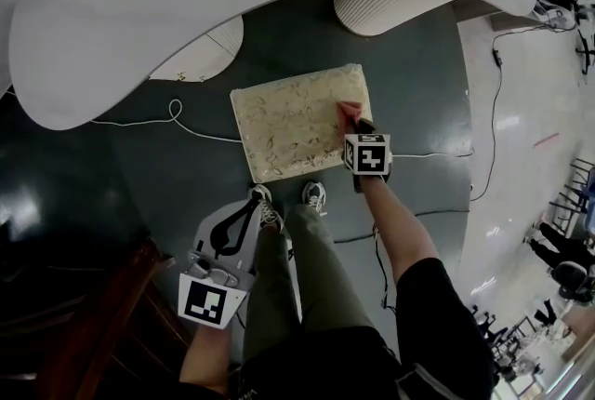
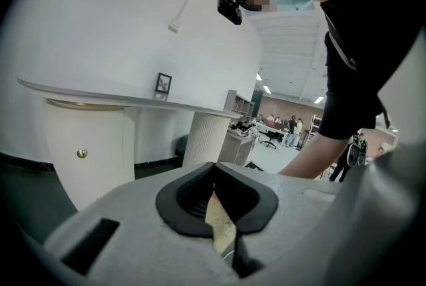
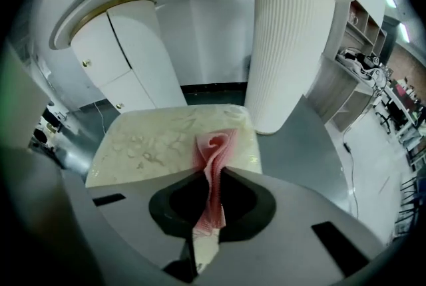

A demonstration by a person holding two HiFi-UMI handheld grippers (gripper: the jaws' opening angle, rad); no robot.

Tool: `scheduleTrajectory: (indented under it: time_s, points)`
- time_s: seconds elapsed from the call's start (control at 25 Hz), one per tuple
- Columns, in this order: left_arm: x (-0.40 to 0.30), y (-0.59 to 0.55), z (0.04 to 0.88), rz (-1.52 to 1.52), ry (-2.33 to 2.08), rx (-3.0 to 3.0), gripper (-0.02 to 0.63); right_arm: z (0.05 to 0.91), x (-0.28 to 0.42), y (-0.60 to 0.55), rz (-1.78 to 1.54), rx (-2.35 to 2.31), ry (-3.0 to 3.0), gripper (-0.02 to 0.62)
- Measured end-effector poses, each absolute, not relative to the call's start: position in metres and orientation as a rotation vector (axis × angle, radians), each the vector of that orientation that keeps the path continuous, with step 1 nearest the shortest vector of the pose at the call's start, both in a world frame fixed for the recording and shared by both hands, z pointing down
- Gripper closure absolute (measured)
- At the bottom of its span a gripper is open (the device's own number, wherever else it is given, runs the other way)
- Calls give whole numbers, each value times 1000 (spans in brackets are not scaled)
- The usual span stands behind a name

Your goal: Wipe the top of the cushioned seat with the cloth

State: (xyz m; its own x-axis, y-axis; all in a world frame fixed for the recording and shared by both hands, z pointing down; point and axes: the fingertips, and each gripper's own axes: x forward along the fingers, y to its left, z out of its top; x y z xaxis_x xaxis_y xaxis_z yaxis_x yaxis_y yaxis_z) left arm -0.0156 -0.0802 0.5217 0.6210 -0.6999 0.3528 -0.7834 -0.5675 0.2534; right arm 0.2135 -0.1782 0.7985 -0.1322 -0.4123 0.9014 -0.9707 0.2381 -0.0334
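Observation:
The cushioned seat [image 1: 297, 119] is a cream square with a pale leafy pattern, standing on the dark floor ahead of my feet; it also fills the middle of the right gripper view [image 3: 160, 142]. My right gripper [image 1: 354, 121] is shut on a pink-red cloth [image 3: 214, 165], which rests on the seat's right part [image 1: 348, 113]. My left gripper [image 1: 249, 207] hangs low beside my left leg, away from the seat, jaws shut with nothing between them [image 2: 214, 175].
A large white curved counter [image 1: 186, 7] overhangs the far side of the seat, carried on a ribbed white column [image 3: 289, 52] and white cabinets [image 3: 126, 58]. Cables [image 1: 177, 119] trail over the floor left and right of the seat. My shoes [image 1: 314, 195] stand just before it.

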Motion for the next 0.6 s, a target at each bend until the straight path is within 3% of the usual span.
scheduleTrajectory:
  time_s: [0.36, 0.6]
  points:
    - [6, -85, 520, 316, -1139, 2488, 589, 796, 303, -190, 807, 1406, -1499, 569]
    - [-1, -85, 518, 306, -1151, 2488, 589, 771, 256, -181, 809, 1404, -1650, 570]
